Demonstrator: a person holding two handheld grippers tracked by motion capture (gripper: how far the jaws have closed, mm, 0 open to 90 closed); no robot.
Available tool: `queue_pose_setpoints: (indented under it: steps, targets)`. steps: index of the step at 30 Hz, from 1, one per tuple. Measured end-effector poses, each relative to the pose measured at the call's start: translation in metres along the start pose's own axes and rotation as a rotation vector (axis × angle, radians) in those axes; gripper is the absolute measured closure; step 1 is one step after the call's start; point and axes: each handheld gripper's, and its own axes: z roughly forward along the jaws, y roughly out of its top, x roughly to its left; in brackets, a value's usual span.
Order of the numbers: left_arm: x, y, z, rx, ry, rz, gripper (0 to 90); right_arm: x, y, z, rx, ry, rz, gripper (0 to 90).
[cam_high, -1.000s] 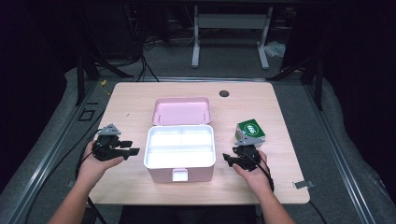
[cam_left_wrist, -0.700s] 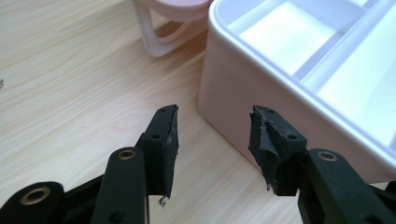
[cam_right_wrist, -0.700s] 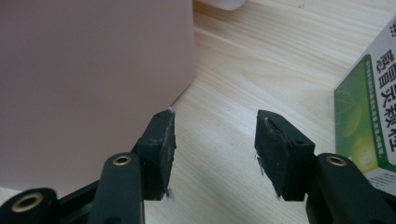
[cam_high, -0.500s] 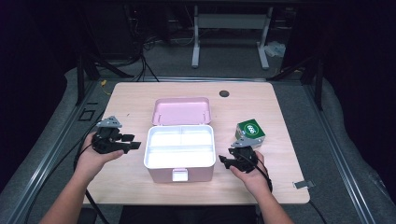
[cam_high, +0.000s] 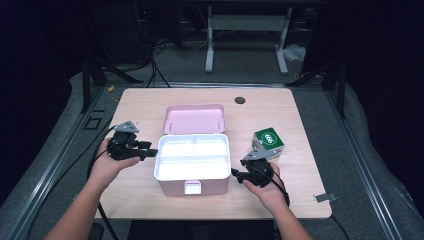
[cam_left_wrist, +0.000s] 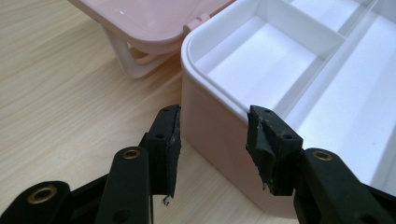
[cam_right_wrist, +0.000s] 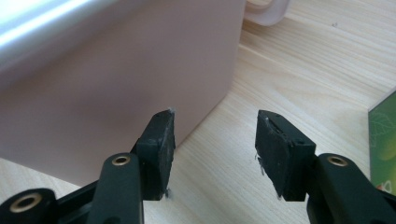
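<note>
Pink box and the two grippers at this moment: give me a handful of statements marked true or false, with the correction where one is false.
1. The pink box stands open, its lid tipped back behind it. True.
2. The white tray inside the box holds several items. False: its compartments are empty.
3. The left gripper is open, its jaws close to the box's corner. True.
4. The right gripper is shut on the green carton. False: its jaws are open and hold nothing; the carton sits on the table beyond that hand.
5. The green carton lies to the left of the box. False: it lies to its right.
</note>
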Motion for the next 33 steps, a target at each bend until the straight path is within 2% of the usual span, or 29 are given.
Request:
queue_pose_setpoints:
  steps: [5, 6, 7, 8, 9, 10, 12, 15, 17, 20, 22, 27, 30, 33]
  targets:
    - [0.002, 0.002, 0.001, -0.005, 0.000, -0.005, 56.2, 0.003, 0.001, -0.001, -0.001, 0.002, -0.011, 47.3]
    - [0.003, 0.002, 0.002, -0.010, 0.000, -0.017, 56.2, 0.004, 0.001, -0.001, -0.002, 0.002, -0.013, 47.4]
    - [0.003, 0.002, 0.002, -0.005, 0.007, -0.023, 56.2, 0.004, 0.001, -0.001, -0.002, 0.002, -0.013, 47.4]
    - [0.004, 0.002, 0.003, 0.014, 0.047, -0.023, 56.5, 0.004, 0.001, -0.001, -0.001, 0.001, -0.015, 47.4]
    - [0.005, 0.001, 0.004, 0.026, 0.061, -0.026, 57.2, 0.004, 0.001, -0.001, 0.000, 0.000, -0.015, 47.4]
    - [0.006, 0.001, 0.006, 0.027, 0.039, -0.020, 58.6, 0.004, 0.001, -0.001, -0.004, 0.002, -0.015, 47.4]
    - [0.006, 0.001, 0.006, 0.024, 0.040, -0.021, 59.0, 0.004, 0.001, -0.001, -0.004, 0.003, -0.013, 47.4]
    - [0.008, 0.002, 0.006, 0.002, 0.012, -0.040, 59.3, 0.005, 0.001, -0.001, -0.005, 0.006, -0.014, 47.4]
    - [0.008, 0.002, 0.007, -0.002, 0.006, -0.051, 59.6, 0.005, 0.002, -0.002, -0.007, 0.006, -0.017, 47.4]
    - [0.009, 0.003, 0.009, -0.003, 0.002, -0.044, 59.5, 0.005, 0.002, -0.002, -0.012, -0.002, -0.018, 48.2]
    - [0.009, 0.004, 0.012, -0.002, 0.034, -0.048, 59.8, 0.004, 0.002, -0.003, -0.013, -0.002, -0.008, 48.2]
    - [0.012, 0.006, 0.016, 0.007, 0.032, -0.048, 60.2, 0.004, 0.002, -0.003, -0.010, -0.011, -0.010, 48.5]
    - [0.010, 0.006, 0.022, 0.056, 0.050, -0.036, 59.5, 0.003, 0.002, -0.004, -0.012, -0.010, -0.010, 48.4]
    - [0.011, 0.007, 0.020, 0.057, 0.043, -0.036, 57.6, 0.003, 0.002, -0.004, -0.014, -0.012, -0.010, 48.4]
